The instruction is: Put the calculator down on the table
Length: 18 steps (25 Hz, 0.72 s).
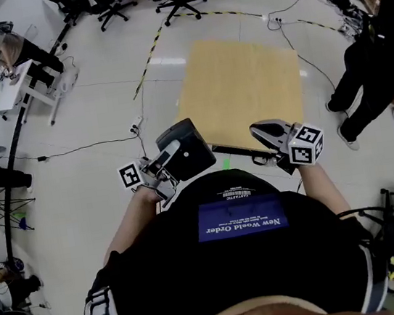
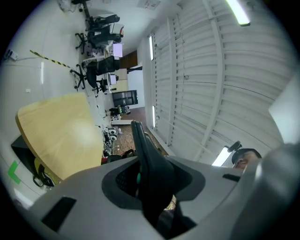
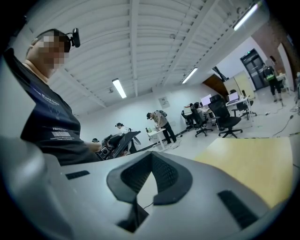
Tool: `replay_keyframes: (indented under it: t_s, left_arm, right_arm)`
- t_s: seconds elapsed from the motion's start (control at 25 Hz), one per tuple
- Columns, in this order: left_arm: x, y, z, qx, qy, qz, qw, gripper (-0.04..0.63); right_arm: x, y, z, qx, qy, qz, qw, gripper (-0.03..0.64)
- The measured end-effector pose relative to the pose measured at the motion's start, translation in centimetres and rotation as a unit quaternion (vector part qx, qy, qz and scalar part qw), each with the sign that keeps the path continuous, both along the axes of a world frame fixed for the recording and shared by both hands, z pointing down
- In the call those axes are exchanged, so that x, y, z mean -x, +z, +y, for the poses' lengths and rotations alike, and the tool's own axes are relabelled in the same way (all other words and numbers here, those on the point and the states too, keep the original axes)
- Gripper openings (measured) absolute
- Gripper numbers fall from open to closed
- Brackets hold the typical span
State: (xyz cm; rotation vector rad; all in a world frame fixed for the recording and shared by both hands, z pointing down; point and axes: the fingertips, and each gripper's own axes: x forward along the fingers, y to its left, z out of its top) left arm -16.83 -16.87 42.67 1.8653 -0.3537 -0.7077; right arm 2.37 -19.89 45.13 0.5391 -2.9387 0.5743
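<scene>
Left gripper [image 2: 150,183] jaws pinch the dark calculator [image 2: 140,140] edge-on, in the air short of the wooden desk [image 1: 241,84]. Right gripper [image 3: 151,176] jaws look pressed together, empty. Best carry it over the desk, tilt it flat, lower until it rests, then release.

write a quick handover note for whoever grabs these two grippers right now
Left gripper: shut on the calculator, gripping it by one edge and holding it in the air.
Right gripper: jaw tips together, nothing between them, held out beside the left one.
Table: light wooden top just ahead of both grippers, nothing on it.
Done: the calculator is picked up and is close to the table's near edge.
Left: carry the calculator over the tabletop, lower it flat, open the left jaws and pull back.
</scene>
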Motion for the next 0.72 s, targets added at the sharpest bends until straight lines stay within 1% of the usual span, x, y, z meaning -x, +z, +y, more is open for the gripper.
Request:
replay_keyframes:
  t_s: [0.08,0.16,0.24,0.32,0.4,0.48,0.56,0.64,0.72]
  left_arm:
    - [0.4,0.9,-2.1,0.007,0.001,0.005,1.0000,0.138]
    - [0.8,1.7,-4.5,0.010,0.013,0.012,0.9998,0.138]
    - [0.9,2.5,-7.3,0.007,0.036,0.018,0.9992,0.138]
    - [0.9,3.2,-10.9,-0.007,0.064,0.029,0.9975,0.138]
    - [1.3,3.7,-15.0,-0.016,0.094,0.038,0.9947,0.138]
    - [2.8,3.4,-18.4,-0.012,0.124,0.029,0.9918,0.138]
    - [4.5,2.3,-20.9,-0.011,0.152,0.020,0.9881,0.138]
    - [5.2,1.3,-23.2,-0.009,0.181,0.021,0.9833,0.138]
    - [5.3,1.1,-25.3,-0.005,0.206,0.022,0.9782,0.138]
  right_arm:
    - [0.2,0.9,-1.7,0.003,0.004,0.007,1.000,-0.017]
    - [0.7,1.3,-3.6,0.007,0.017,0.011,1.000,-0.016]
    - [1.1,1.8,-5.7,0.007,0.033,0.018,0.999,-0.017]
    - [1.3,2.2,-8.4,0.001,0.054,0.032,0.998,-0.015]
    - [2.0,1.9,-11.8,-0.005,0.084,0.037,0.996,-0.017]
    - [4.1,0.6,-14.2,-0.004,0.107,0.028,0.994,-0.017]
    - [6.3,-1.2,-15.5,-0.002,0.120,0.030,0.992,-0.016]
    - [6.8,-2.4,-16.9,0.005,0.152,0.039,0.988,-0.016]
    - [7.2,-3.0,-17.9,0.018,0.182,0.037,0.982,-0.016]
